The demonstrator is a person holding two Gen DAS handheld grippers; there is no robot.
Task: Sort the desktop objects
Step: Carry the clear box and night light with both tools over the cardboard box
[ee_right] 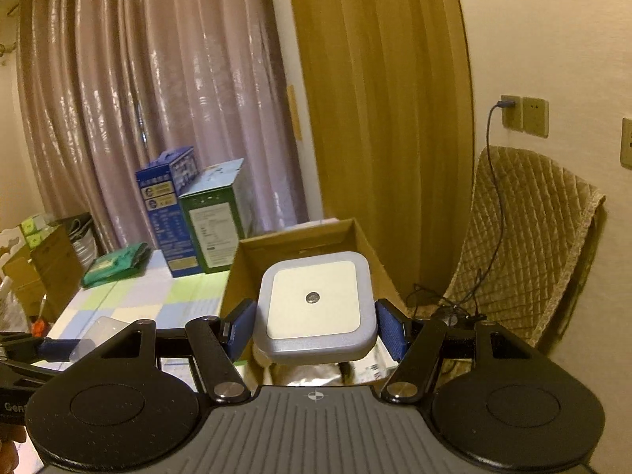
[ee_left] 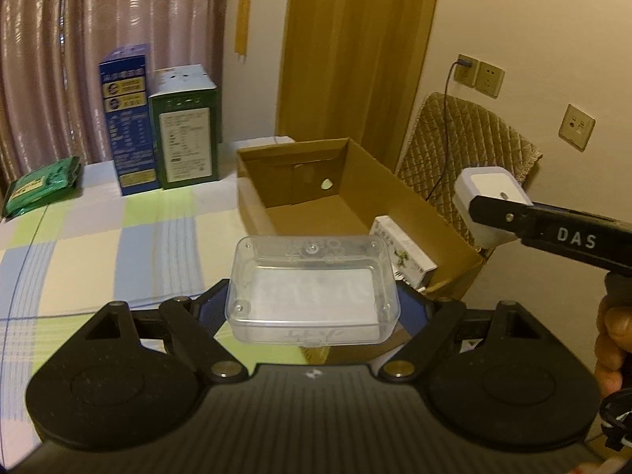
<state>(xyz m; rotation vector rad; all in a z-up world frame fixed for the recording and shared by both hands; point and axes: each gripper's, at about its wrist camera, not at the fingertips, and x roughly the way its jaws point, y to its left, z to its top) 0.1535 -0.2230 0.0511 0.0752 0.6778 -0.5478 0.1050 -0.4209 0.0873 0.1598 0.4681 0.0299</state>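
My left gripper [ee_left: 314, 308] is shut on a clear plastic box [ee_left: 312, 288] and holds it above the table, just in front of an open cardboard box [ee_left: 395, 193]. My right gripper [ee_right: 316, 328] is shut on a square white night light [ee_right: 316, 304] and holds it above the cardboard box's [ee_right: 292, 243] near right side. In the left wrist view the night light [ee_left: 488, 197] shows at the right, over the box's right wall. A white carton with green print [ee_left: 403, 254] lies inside the cardboard box.
A blue carton [ee_left: 128, 122] and a green carton [ee_left: 187, 134] stand at the table's back, a green packet [ee_left: 39, 183] at far left. The checked tablecloth [ee_left: 118, 245] covers the table. A quilted chair [ee_right: 525, 245] with a cable stands right, against the wall.
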